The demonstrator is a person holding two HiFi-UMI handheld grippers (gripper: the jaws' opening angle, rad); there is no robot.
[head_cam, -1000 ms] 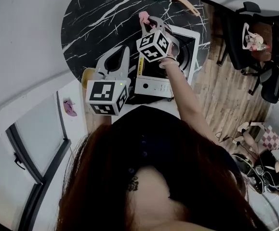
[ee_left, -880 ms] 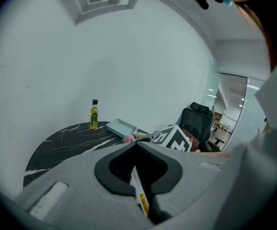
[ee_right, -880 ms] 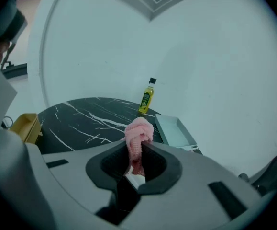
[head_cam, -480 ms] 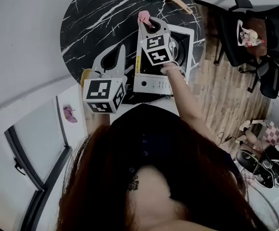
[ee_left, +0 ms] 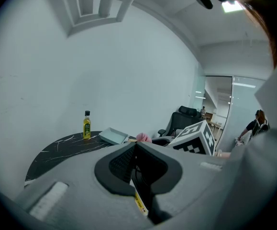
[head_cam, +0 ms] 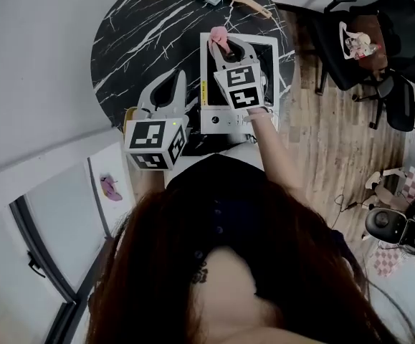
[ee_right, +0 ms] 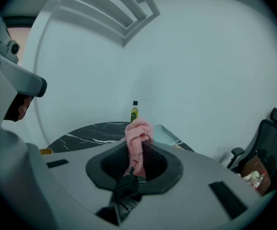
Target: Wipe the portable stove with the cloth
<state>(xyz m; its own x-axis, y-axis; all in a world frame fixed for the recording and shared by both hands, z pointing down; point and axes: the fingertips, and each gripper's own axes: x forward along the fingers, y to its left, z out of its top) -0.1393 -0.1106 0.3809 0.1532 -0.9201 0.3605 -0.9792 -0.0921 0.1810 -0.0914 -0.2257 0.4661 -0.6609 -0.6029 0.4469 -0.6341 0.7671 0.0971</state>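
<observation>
Clamping the pink cloth (ee_right: 138, 131), the right tongs (head_cam: 225, 47) hold it against the portable stove (head_cam: 221, 124), apparently to wipe; the left tongs (ee_left: 134, 147), closed and empty, idle alongside.

cool, even indoor light fills all three views; a ceiling lamp (ee_left: 232, 5) glares at the top of the left gripper view. fisheye lenses bend the walls (ee_left: 105, 71) and the round bench (head_cam: 139, 41), with black corners. the left hand-held gripper (ee_left: 135, 145) looms soft, close to its lens; hair (head_cam: 214, 278) lies in shadow.
</observation>
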